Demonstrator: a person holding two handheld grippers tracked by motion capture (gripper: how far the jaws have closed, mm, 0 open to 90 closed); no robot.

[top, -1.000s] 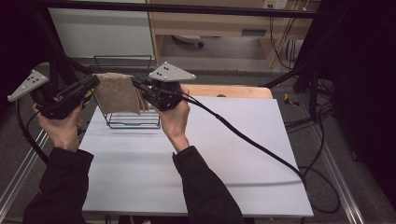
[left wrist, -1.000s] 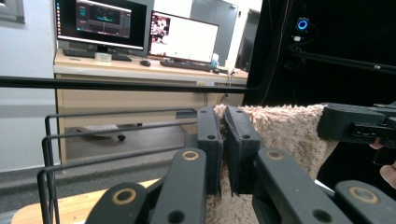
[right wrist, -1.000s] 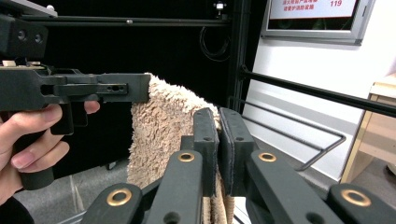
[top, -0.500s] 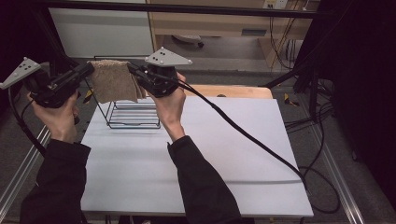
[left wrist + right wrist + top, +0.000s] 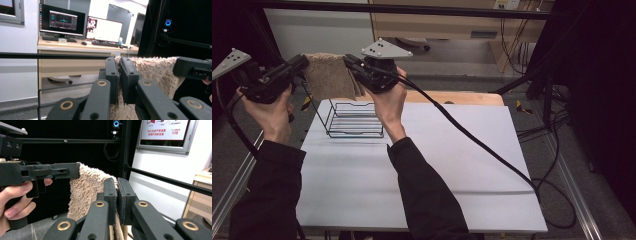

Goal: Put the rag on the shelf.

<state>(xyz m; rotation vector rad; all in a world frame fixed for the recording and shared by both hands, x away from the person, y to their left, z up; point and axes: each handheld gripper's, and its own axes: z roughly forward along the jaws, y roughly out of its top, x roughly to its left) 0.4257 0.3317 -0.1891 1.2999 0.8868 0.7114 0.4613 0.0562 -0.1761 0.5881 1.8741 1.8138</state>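
I held one tan fleecy towel (image 5: 328, 76) aloft, my left gripper (image 5: 298, 65) and right gripper (image 5: 350, 63) each clenched on a top corner, above one wire rack (image 5: 353, 119) on the tabletop (image 5: 452, 165).

A lab: desk (image 5: 82, 46) with lit monitors (image 5: 62, 20) and keyboard (image 5: 53, 39), black frame rails (image 5: 402, 9) (cables (image 5: 542, 125) trailing everywhere), white worktable (image 5: 492, 150).

Towel (image 5: 328, 75) tan, fluffy – wire rack (image 5: 353, 119) black – table (image 5: 452, 165) white – sleeves (image 5: 427, 200) black

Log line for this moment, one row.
left gripper: shut on towel | right gripper: shut on towel | towel: held above wire rack
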